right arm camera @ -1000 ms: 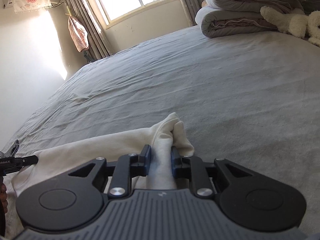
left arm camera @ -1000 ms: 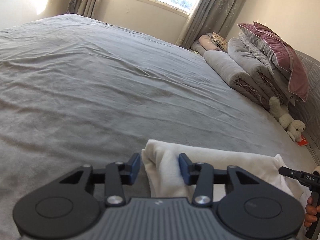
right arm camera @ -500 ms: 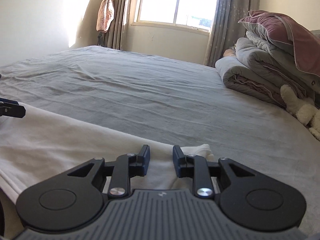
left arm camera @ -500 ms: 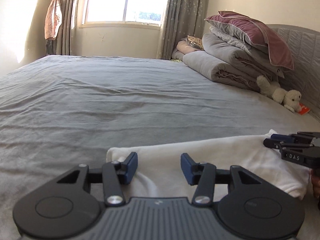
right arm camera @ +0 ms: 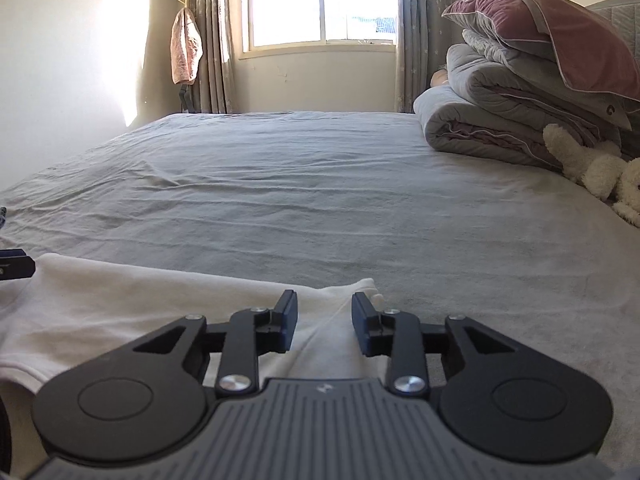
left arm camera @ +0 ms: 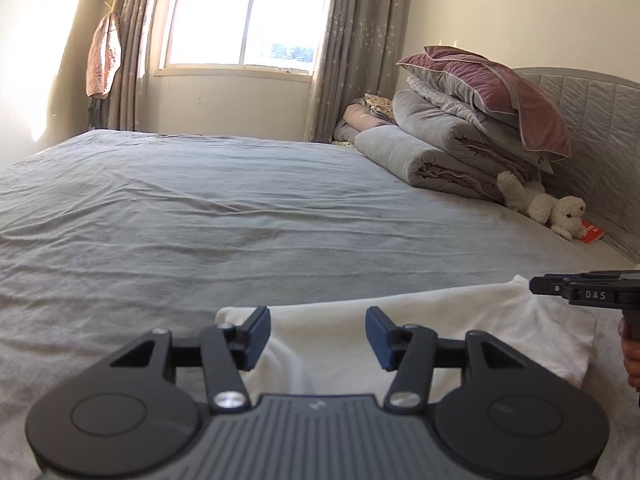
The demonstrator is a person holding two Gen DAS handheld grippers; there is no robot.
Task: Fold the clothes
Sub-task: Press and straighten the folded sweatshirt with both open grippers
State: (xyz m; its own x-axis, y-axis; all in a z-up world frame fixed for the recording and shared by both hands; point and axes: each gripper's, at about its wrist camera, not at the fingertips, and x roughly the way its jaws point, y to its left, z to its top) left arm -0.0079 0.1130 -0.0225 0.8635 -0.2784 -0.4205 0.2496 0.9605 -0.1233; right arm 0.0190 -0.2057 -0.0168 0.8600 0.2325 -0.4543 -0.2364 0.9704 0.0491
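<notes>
While the soft white folded cloth (left arm camera: 420, 320) lies flat along the near edge of the big grey bed (left arm camera: 240, 208), my left gripper (left arm camera: 318, 334) and right gripper (right arm camera: 324, 326) are opening, fingers off it. One fold looks done; I think more folds are left.

A second ago the left tool (left arm camera: 318, 338) was clamped on a bunched fold at one end of the white garment (left arm camera: 460, 320), and the right tool (right arm camera: 324, 326) pinched a raised peak at the other end. Now both tools' jaws are opening, the pads clear of the cloth, which lies between them. The garment, earlier gathered and lifted, now lies spread flat on the bed (left arm camera: 240, 220). Both tools have rolled level, so the room no longer looks tilted.
</notes>
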